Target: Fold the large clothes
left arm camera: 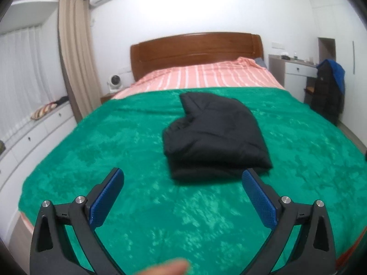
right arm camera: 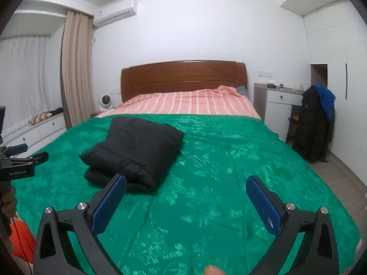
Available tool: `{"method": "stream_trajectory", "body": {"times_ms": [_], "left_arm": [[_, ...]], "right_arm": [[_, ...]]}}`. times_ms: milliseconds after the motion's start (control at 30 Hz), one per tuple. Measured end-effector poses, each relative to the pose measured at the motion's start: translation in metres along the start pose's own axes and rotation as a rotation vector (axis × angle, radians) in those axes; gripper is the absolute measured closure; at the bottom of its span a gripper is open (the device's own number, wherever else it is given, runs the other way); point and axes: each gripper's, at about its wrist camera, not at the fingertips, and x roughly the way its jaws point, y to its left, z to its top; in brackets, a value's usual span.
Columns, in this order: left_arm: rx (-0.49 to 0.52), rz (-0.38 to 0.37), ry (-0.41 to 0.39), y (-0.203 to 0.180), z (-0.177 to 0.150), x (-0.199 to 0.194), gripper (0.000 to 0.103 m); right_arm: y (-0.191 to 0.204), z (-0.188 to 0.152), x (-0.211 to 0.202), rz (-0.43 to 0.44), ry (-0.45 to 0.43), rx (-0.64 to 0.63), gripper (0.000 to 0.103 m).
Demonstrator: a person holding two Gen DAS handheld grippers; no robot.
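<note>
Both grippers' blue fingers (left arm camera: 107, 197) (right arm camera: 110, 204) spread wide, empty, near folded black jacket (left arm camera: 215, 135).

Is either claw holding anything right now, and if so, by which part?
Nothing is held. The left claw and right claw are both open and empty above the green blanket; the folded black jacket lies free on it.

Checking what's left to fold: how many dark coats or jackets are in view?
2. A folded black jacket lies on the green blanket on the bed. A dark coat hangs by the white desk on the right, with something blue draped on it. More may be hidden.
</note>
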Motion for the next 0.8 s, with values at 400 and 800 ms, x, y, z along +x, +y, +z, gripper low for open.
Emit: {"method": "stream_trajectory", "body": {"times_ms": [400,800], "left_arm": [[0.021,-0.072,0.078,-0.023,-0.045,-0.02,0.0],[-0.007,-0.062,0.088,-0.02,-0.048,-0.021,0.0]], "right_arm": [[0.025,-0.058,-0.003,0.106,0.174,-0.003,0.0],[0.049,-0.058,-0.016,0.202,0.184,-0.028,0.0]]}}
